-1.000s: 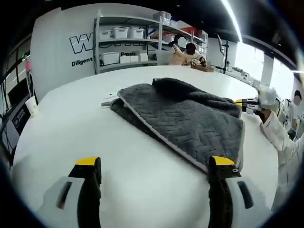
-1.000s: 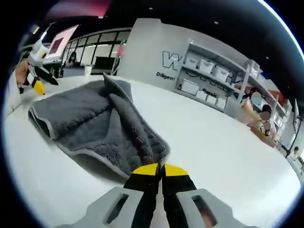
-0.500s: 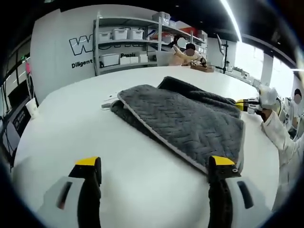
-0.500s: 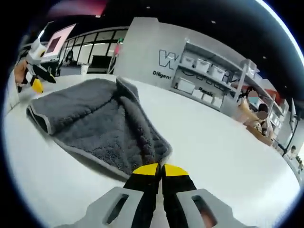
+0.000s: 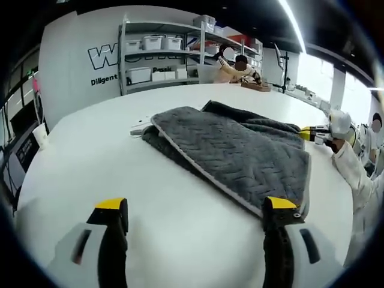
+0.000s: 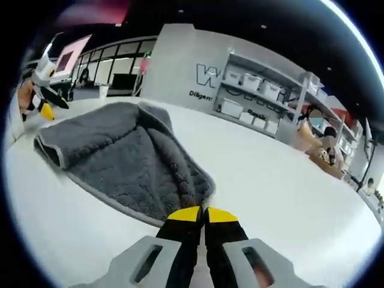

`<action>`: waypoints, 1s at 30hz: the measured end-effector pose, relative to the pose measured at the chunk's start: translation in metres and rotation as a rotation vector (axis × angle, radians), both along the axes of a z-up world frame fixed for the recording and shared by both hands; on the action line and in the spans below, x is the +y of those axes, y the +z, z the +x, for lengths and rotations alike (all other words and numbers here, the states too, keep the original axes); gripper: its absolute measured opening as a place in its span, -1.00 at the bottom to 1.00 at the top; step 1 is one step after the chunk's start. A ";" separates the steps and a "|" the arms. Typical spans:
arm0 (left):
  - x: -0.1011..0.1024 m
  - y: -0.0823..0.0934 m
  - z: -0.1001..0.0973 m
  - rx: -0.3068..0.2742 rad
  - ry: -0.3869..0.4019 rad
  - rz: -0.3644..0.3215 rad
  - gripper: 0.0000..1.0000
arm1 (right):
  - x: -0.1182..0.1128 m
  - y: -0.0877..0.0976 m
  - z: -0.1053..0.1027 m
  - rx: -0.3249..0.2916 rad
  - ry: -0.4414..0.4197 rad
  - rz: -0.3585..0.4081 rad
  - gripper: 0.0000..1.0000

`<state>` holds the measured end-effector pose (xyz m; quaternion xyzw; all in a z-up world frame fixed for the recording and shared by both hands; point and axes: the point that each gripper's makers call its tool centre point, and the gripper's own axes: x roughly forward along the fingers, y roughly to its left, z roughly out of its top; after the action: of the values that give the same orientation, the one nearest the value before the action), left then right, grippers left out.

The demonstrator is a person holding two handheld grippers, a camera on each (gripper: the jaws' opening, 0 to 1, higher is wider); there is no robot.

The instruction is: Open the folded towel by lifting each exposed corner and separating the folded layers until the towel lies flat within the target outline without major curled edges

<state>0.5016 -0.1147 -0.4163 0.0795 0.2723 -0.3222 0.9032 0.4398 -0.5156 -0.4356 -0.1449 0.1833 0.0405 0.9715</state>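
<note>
Pinching a towel (image 6: 129, 162) corner, right gripper (image 6: 203, 215) pressed together; left gripper (image 5: 195, 207) spread before its diagonal length.

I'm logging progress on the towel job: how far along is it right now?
Done: little; the grey towel lies still layered on the white table. In hand: the right gripper is shut on the towel's near corner, while the left gripper is open and apart from the cloth. Left: separating the layers and flattening; no target outline is discernible.
</note>
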 end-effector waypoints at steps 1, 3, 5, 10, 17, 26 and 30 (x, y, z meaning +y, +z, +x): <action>0.000 0.000 0.000 0.000 0.000 0.000 0.85 | -0.001 0.000 -0.001 -0.001 -0.001 0.002 -1.00; 0.000 0.001 0.001 -0.001 -0.001 0.000 0.85 | -0.002 0.000 -0.002 -0.002 -0.006 0.006 -1.00; 0.000 0.001 0.001 -0.001 -0.002 0.001 0.85 | -0.003 0.000 -0.003 -0.003 -0.007 0.006 -1.00; 0.000 0.001 0.000 -0.002 -0.004 0.002 0.85 | -0.004 0.000 -0.005 -0.005 -0.010 0.004 -1.00; 0.000 0.001 -0.001 -0.001 -0.002 0.003 0.84 | -0.007 0.000 -0.012 -0.010 -0.014 0.005 -1.00; 0.001 0.000 -0.001 0.003 0.000 0.005 0.84 | -0.007 0.000 -0.018 -0.012 -0.015 0.000 -1.00; 0.002 0.001 -0.001 0.001 0.001 0.004 0.84 | -0.009 0.000 -0.020 -0.015 -0.014 0.033 -1.00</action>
<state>0.5005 -0.1131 -0.4157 0.0811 0.2735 -0.3214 0.9030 0.4198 -0.5242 -0.4359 -0.1277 0.1763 0.0358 0.9754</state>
